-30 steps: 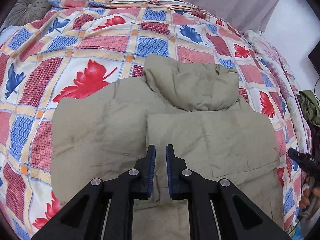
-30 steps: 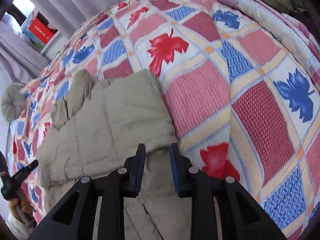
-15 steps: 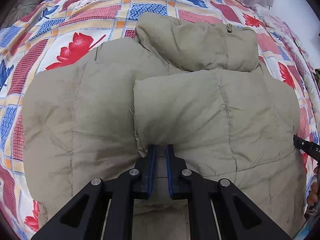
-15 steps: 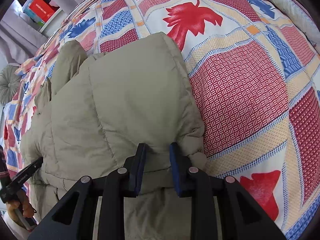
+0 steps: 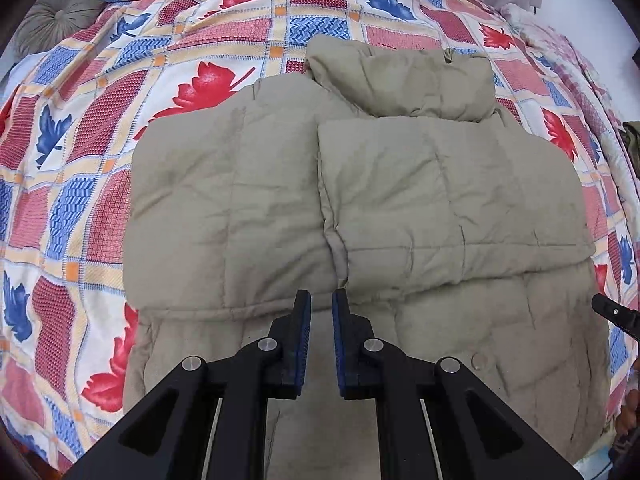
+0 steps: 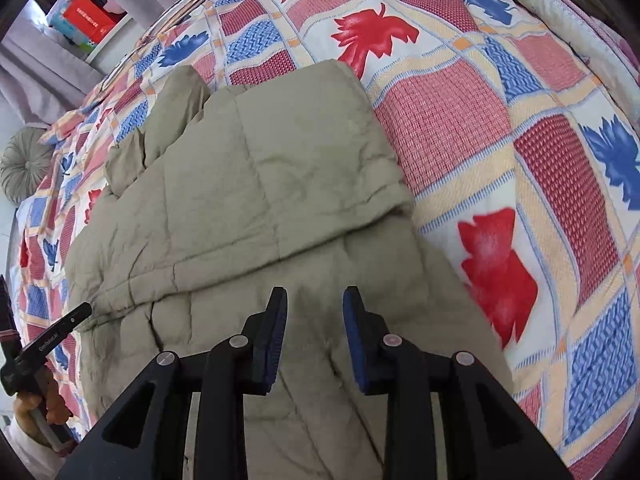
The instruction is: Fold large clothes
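Quilt (image 5: 80, 184) on the left, then the jacket (image 5: 280, 200) lying flat in the middle of the bed, both sleeves folded in across its chest. Left gripper (image 5: 321, 312) hovers over the sleeve cuffs, jaws narrowly parted, pinching nothing. Right gripper (image 6: 315, 312) hangs over the jacket's right half, jaws spread and empty. Puffy filling may spring the sleeves back open, and a shallow pinch at the hem could slip and spoil the next fold.
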Tool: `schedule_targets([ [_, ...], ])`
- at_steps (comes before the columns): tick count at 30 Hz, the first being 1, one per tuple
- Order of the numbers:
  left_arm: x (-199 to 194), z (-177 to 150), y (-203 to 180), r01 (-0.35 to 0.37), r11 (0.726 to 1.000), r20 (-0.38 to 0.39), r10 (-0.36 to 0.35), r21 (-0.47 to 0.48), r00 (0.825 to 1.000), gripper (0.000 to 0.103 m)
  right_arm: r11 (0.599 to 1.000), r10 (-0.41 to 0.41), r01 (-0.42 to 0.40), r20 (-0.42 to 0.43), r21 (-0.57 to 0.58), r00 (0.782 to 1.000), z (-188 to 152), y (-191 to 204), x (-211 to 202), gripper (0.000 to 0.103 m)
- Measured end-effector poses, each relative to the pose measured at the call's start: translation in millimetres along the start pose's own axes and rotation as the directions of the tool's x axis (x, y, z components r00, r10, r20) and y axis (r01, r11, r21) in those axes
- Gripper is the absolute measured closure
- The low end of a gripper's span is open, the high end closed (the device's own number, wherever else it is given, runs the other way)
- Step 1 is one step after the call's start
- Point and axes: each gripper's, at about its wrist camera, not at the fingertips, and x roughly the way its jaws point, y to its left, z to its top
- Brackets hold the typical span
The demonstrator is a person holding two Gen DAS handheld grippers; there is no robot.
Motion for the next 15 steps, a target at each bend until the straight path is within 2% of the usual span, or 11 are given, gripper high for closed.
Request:
schedule_targets([
  [2, -7.0, -11.4, 3.7, -0.004, 1.0, -0.007, 0.004, 0.008, 1.0, 0.09, 1.0, 0.007, -0.007, -0.016, 0.003, 1.0, -14.2, 3.7, -3.4, 0.071],
  [6, -16.0, -32.6, 9.3, 0.033, 0.999, -0.044, -0.033, 0.007, 0.999, 0.09, 1.0, 0.018, -0.018, -0.042, 0.005, 0.999, -38.3, 11.7, -11.0, 0.065],
  [7, -17.4, -37.4, 9.7, 0.031, 0.999, -0.051, -0.031, 0.01, 0.998, 0.07, 1.0, 0.023, -0.022, -0.049, 0.009, 0.999, -42.8, 13.1, -12.3, 0.065],
  [8, -19.1, -42.8, 10.1, 0.025, 1.0, -0.06, -0.024, 0.011, 0.998, 0.042, 1.0, 0.025, -0.025, -0.055, 0.013, 0.998, -47.2, 14.5, -13.6, 0.064],
  [9, -21.9, -48.1, 11.3, 0.006, 1.0, -0.06, -0.005, 0.002, 0.998, 0.0, 1.0, 0.026, -0.025, -0.062, 0.016, 0.998, -51.8, 15.9, -14.8, 0.064],
  [11, -33.4, -59.3, 12.9, 0.001, 1.0, -0.024, -0.001, -0.006, 1.0, 0.001, 0.999, 0.029, -0.028, -0.073, 0.023, 0.997, -59.7, 17.9, -16.8, 0.064],
  [15, -42.0, -78.8, 14.5, -0.027, 1.0, -0.051, 0.026, -0.006, 0.998, 0.001, 0.999, 0.036, -0.033, -0.098, 0.039, 0.995, -74.1, 20.9, -20.9, 0.064],
])
